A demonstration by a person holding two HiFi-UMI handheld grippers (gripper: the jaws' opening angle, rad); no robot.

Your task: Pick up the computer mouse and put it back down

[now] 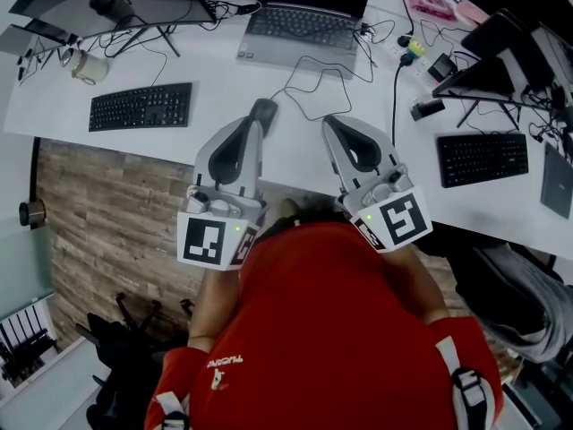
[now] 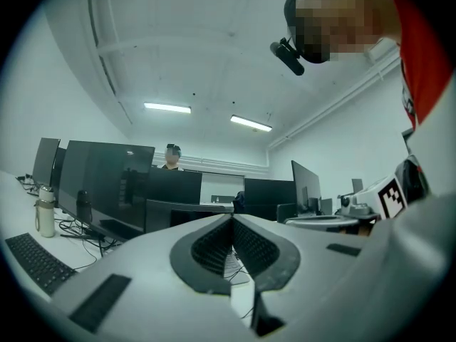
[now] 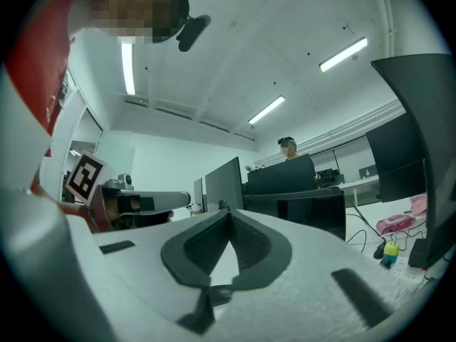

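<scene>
The dark computer mouse (image 1: 264, 109) lies on the white desk (image 1: 224, 79), its cable running off to the right. My left gripper (image 1: 256, 125) hovers with its tip just on the near side of the mouse, jaws closed together and nothing between them. In the left gripper view the left gripper (image 2: 233, 217) points level over the desk with its pads touching, and the mouse is hidden below it. My right gripper (image 1: 329, 120) hangs a hand's width to the right, also shut and empty. In its own view the right gripper (image 3: 228, 212) shows its pads meeting at the tip.
A black keyboard (image 1: 141, 107) lies to the left and a laptop (image 1: 300, 25) behind the mouse. A second keyboard (image 1: 482, 158) and tangled cables (image 1: 403, 52) sit at the right. A white mug (image 1: 87, 66) stands far left. Monitors (image 2: 107, 184) line the desk, with a person (image 2: 172, 155) behind them.
</scene>
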